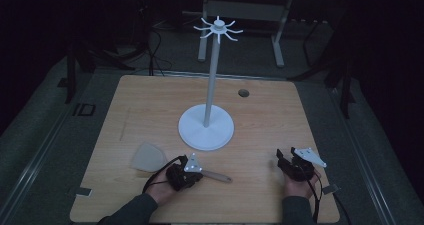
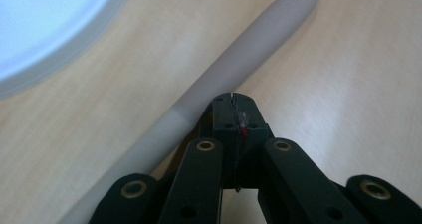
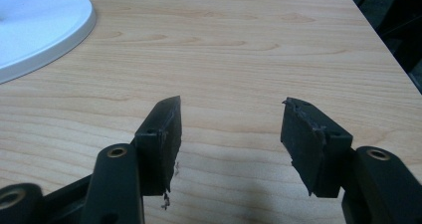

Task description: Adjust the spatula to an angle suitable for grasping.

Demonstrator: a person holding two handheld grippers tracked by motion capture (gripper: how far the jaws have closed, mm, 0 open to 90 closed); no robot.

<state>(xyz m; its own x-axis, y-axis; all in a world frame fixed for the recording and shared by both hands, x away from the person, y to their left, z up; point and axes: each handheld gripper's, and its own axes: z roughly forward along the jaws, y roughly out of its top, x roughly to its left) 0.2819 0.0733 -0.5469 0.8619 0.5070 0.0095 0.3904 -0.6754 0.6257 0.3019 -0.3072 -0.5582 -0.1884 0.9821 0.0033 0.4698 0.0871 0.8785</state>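
The long pale grey silicone spatula lies flat on the light wooden counter, its wide blade at the left and its slim handle pointing to the right, in front of the round base of the white hanging stand with hooks on top. The left gripper sits low beside the handle; its jaws are pressed together with nothing between them, and the handle runs just next to them, not inside. The right gripper hovers over bare wood near the right edge, its jaws wide apart and empty.

The risk I see is that the closed jaws push the handle sideways, so the spatula may slide or turn toward the stand base. If the jaws do not open before they go around the handle, the grasp will fail. The handle is smooth and rounded, so I think a weak pinch could slip.
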